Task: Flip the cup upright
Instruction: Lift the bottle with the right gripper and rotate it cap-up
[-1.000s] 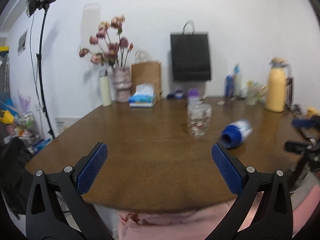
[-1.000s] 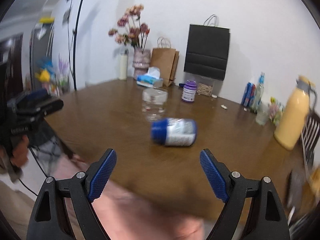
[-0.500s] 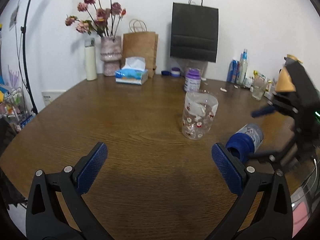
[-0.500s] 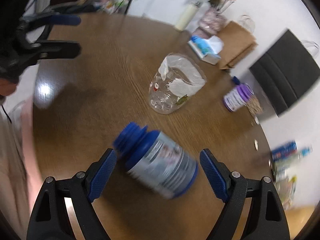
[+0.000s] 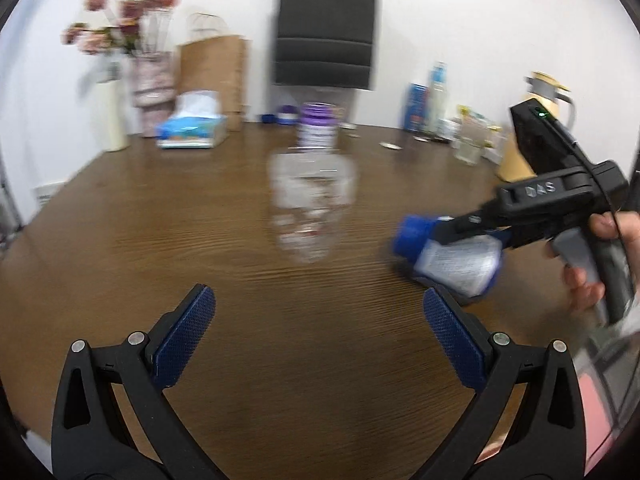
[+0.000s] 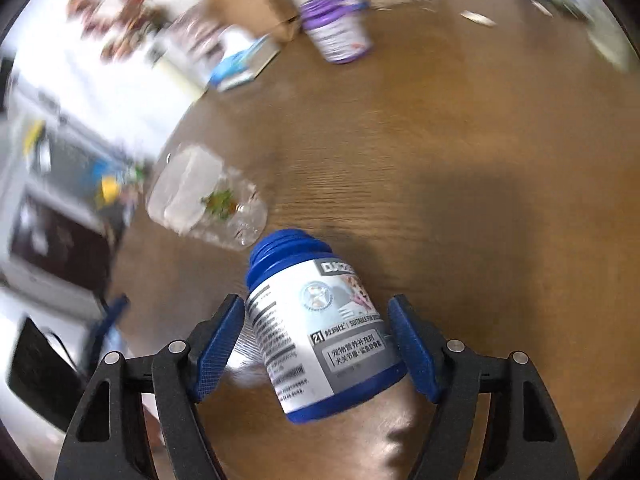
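Note:
A blue-capped white-labelled bottle lies on its side on the brown table, its neck pointing away from the right wrist camera. My right gripper is open, with one blue pad close to each side of the bottle's body. The left wrist view shows the same bottle at the right with the right gripper over it, held by a hand. My left gripper is open and holds nothing. A clear plastic cup stands mouth up ahead of it, just beyond the bottle's neck.
Behind the clear cup stands a purple-lidded jar. Along the far edge are a tissue box, a flower vase, paper bags, bottles and a yellow jug.
My right gripper has dropped down around the lying bottle, and its fingers have narrowed a little. My left gripper has moved forward over the table towards the clear cup.

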`<act>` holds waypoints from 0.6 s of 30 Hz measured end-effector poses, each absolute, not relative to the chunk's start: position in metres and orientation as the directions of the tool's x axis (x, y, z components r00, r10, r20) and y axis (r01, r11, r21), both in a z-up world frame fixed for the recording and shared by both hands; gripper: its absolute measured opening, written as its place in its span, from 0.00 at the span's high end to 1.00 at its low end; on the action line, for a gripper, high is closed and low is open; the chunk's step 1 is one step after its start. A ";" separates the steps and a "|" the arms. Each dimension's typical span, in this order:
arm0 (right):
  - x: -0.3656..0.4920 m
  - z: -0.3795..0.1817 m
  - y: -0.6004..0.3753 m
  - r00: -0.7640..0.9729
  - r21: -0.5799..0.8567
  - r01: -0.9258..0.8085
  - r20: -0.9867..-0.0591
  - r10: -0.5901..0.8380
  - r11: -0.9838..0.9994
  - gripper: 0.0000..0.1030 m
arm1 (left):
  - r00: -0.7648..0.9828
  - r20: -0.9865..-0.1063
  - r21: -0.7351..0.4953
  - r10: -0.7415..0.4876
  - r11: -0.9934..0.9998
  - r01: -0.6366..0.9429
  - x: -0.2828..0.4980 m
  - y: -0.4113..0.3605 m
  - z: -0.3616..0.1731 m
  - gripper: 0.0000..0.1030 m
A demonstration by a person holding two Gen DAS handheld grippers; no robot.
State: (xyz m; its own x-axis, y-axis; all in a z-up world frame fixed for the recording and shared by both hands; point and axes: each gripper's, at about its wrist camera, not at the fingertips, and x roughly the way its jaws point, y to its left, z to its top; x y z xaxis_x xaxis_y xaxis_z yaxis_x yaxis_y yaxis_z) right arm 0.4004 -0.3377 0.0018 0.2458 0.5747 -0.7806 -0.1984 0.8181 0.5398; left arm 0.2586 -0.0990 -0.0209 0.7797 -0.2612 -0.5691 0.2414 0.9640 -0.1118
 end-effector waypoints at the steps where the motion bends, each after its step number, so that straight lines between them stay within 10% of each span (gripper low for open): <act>1: 0.394 0.003 -0.344 0.262 0.576 -0.182 -0.752 0.604 0.797 0.23 | 0.758 -0.575 -0.139 -0.307 0.950 0.280 0.263 -0.109 -0.019 0.00; 11: 0.374 -0.002 -0.365 0.301 0.862 -0.177 -0.412 0.860 0.475 0.17 | 0.532 -0.688 -0.293 -0.493 0.860 0.417 0.321 -0.165 -0.026 0.00; 18: 0.369 0.001 -0.367 0.373 0.853 -0.197 -0.391 0.841 0.484 0.17 | 0.445 -0.785 -0.337 -0.431 0.899 0.279 0.339 -0.151 -0.047 0.04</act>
State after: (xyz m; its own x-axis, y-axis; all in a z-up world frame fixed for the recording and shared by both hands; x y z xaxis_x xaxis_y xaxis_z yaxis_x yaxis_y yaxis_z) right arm 0.3689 -0.3671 0.0006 0.3727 0.8415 -0.3912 -0.1968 0.4837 0.8528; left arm 0.3391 -0.1512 -0.0467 0.4448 -0.4314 -0.7848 0.2786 0.8995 -0.3366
